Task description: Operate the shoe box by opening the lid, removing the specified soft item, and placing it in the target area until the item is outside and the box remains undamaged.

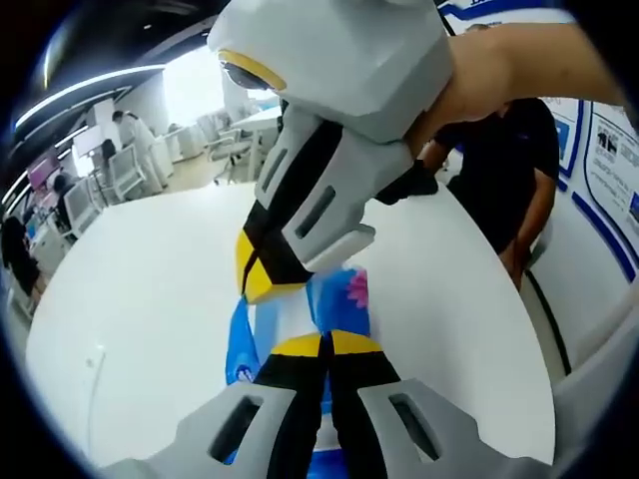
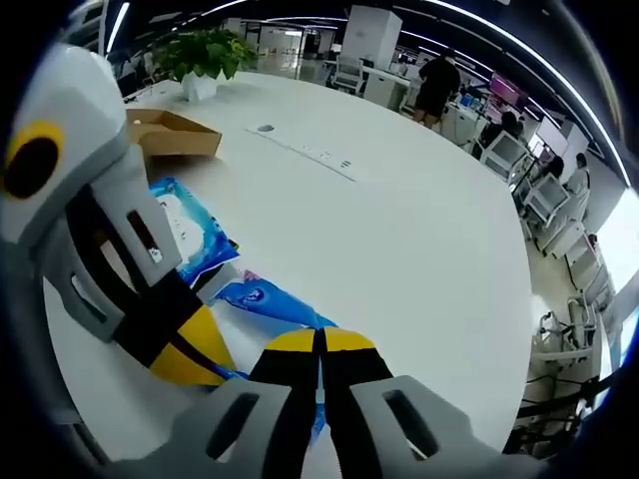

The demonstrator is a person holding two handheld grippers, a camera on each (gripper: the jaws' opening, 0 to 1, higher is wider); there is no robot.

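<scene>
A soft blue pack with white and pink print lies on the white table. My left gripper is shut on its near end, and blue film shows between the jaws. My right gripper, held by a hand, comes down from above with its yellow tips pinched on the pack's far left edge. In the right gripper view the same pack runs under my shut right gripper, with the left gripper close beside it. The open brown shoe box stands further back on the left.
A second blue pack lies between the box and the grippers. A potted plant stands behind the box, and a socket strip is set in the table. A person in dark clothes stands at the table's right edge.
</scene>
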